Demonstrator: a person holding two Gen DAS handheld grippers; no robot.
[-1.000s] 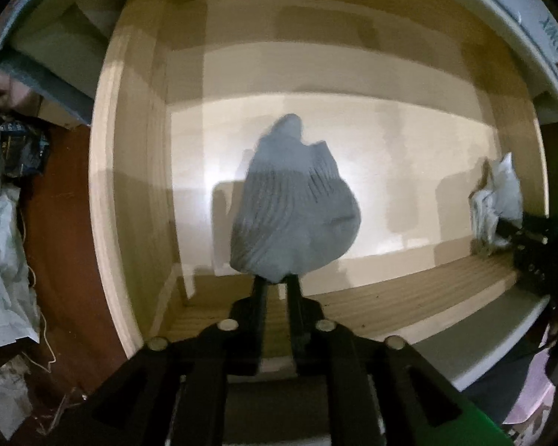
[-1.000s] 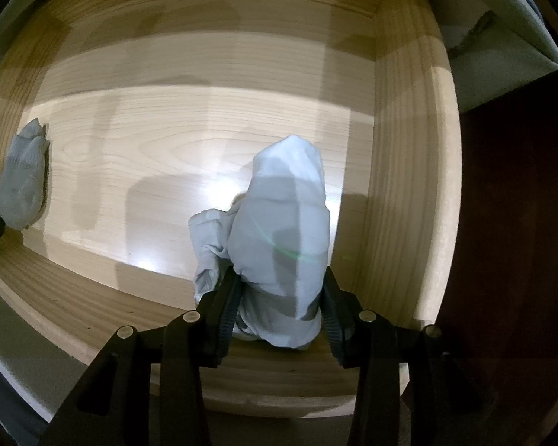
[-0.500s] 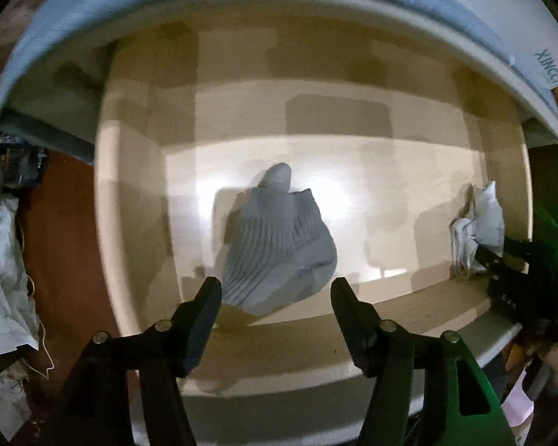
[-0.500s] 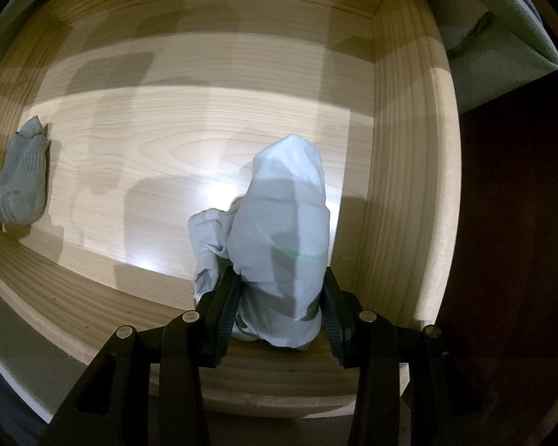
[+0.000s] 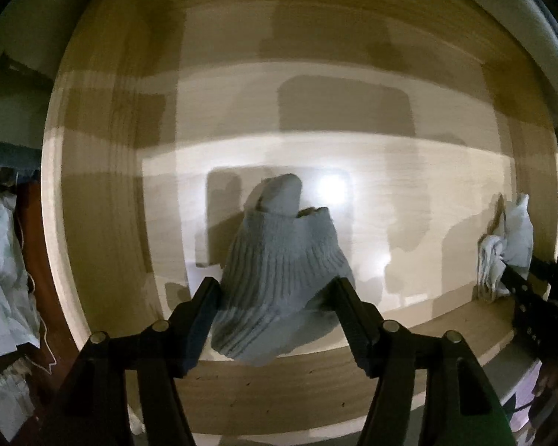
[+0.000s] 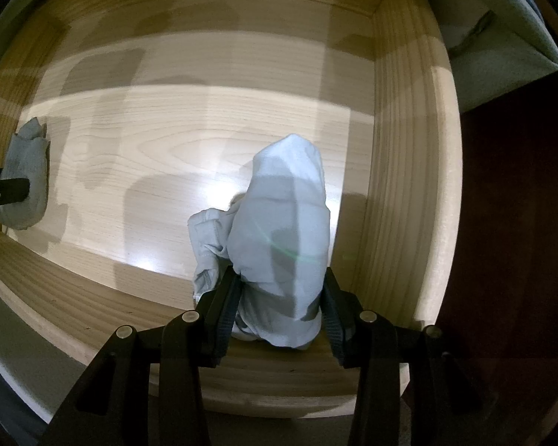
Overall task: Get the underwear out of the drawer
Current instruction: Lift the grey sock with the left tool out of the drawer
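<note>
A grey ribbed knit piece lies in the wooden drawer near its front left. My left gripper is open, its fingers on either side of the piece. A pale blue bundle of underwear stands near the drawer's front right corner. My right gripper is closed against both sides of the bundle. The knit piece also shows in the right wrist view at far left, and the bundle in the left wrist view at far right.
The drawer's front wall runs under both grippers, and its right side wall stands close to the bundle. Crumpled white fabric lies outside the drawer on the left. Dark floor is to the right.
My left gripper let go of the grey knit piece and opened, then moved back in around it. My right gripper and the blue bundle have not moved.
</note>
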